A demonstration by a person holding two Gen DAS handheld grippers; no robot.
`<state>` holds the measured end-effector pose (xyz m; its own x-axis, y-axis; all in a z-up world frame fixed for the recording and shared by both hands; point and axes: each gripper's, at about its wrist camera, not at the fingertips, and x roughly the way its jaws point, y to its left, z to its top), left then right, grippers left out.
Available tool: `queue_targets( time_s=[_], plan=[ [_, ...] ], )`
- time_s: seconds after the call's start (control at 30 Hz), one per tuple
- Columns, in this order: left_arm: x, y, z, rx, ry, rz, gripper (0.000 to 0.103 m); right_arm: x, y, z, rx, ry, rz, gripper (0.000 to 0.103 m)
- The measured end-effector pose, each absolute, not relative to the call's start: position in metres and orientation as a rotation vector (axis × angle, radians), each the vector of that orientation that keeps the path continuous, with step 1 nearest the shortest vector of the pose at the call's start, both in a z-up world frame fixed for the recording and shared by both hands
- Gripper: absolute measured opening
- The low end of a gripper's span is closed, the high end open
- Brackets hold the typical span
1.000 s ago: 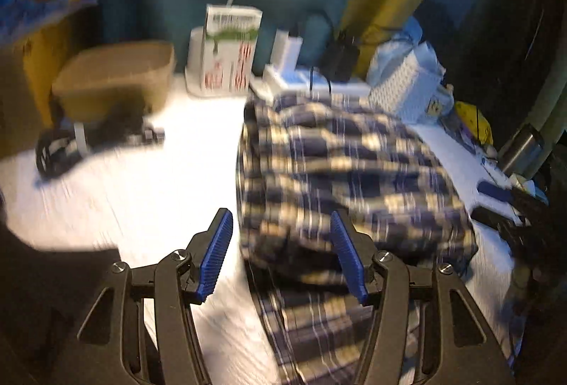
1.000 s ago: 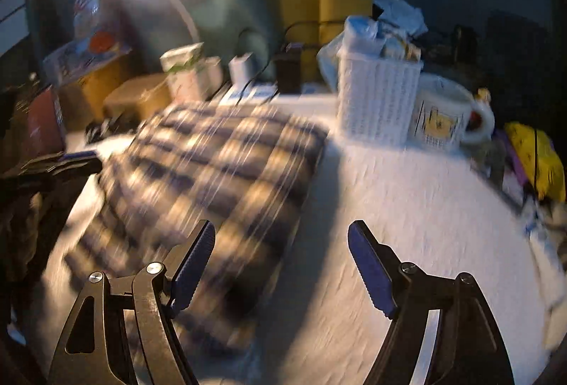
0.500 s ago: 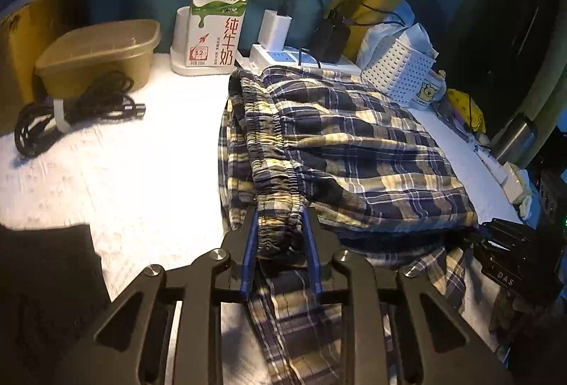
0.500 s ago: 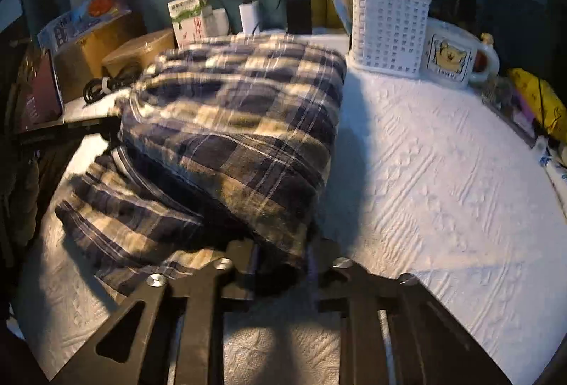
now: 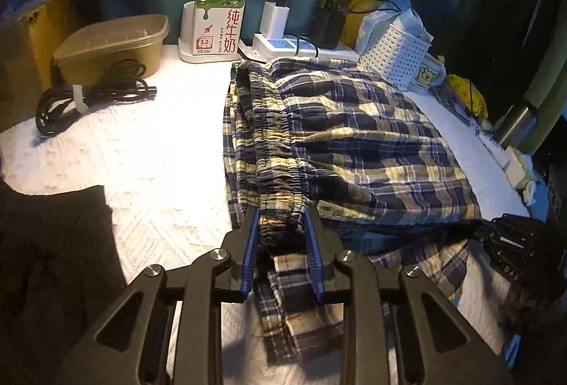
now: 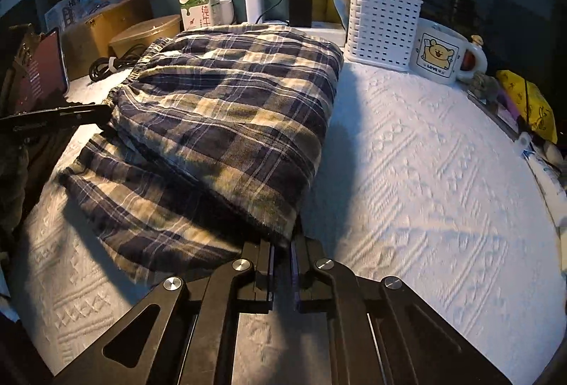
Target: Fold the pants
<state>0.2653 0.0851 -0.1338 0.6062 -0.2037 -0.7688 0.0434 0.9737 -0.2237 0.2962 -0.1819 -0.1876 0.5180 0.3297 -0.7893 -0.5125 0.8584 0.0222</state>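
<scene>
Navy and yellow plaid pants (image 5: 347, 144) lie folded over on a white textured cloth (image 5: 149, 151). The upper layer sits on a lower layer that sticks out toward me. My left gripper (image 5: 281, 225) is shut on the gathered elastic waistband (image 5: 273, 151) at its near end. My right gripper (image 6: 281, 246) is shut on the near corner of the folded upper layer of the pants (image 6: 226, 115). The left gripper shows as a dark bar at the left edge of the right wrist view (image 6: 53, 115).
Along the back stand a milk carton (image 5: 219, 20), a power strip with chargers (image 5: 297, 41), a tan container (image 5: 113, 44), a coiled black cable (image 5: 92, 94), a white basket (image 6: 382, 27) and a bear mug (image 6: 443, 55). A yellow bag (image 6: 528, 105) lies at the right.
Both grippers were open a second ago. They closed on the pants, the left on the waistband and the right on the fold corner, and have held since.
</scene>
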Motion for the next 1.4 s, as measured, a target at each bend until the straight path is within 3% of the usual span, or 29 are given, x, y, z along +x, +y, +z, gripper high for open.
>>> queue_targets(
  time_s=[0.37,0.8,0.93,1.13,1.2,1.23,1.27,1.4],
  plan=[
    [0.240,0.096,-0.134,-0.197,0.934,-0.091,0.025,0.276,-0.196,-0.188,-0.204,0.886,0.485,0.006],
    [0.220,0.084,-0.095,-0.141,0.865,-0.094,0.025,0.260,-0.217,-0.167,-0.142,0.851,0.435,0.007],
    [0.226,0.081,-0.081,-0.125,0.824,-0.100,0.047,0.265,-0.226,-0.155,-0.130,0.827,0.409,0.007],
    [0.244,0.076,-0.070,-0.071,0.793,-0.105,0.048,0.283,-0.231,-0.141,-0.129,0.799,0.373,0.009],
    [0.251,0.077,-0.068,-0.063,0.783,-0.104,0.049,0.291,-0.231,-0.138,-0.124,0.788,0.367,0.044],
    [0.255,0.078,-0.067,-0.061,0.781,-0.104,0.049,0.294,-0.232,-0.136,-0.118,0.781,0.366,0.078],
    [0.260,0.079,-0.068,-0.059,0.781,-0.102,0.049,0.298,-0.233,-0.132,-0.101,0.759,0.371,0.088],
    [0.277,0.083,-0.070,-0.044,0.778,-0.098,0.049,0.316,-0.229,-0.128,-0.107,0.750,0.374,0.088]
  ],
)
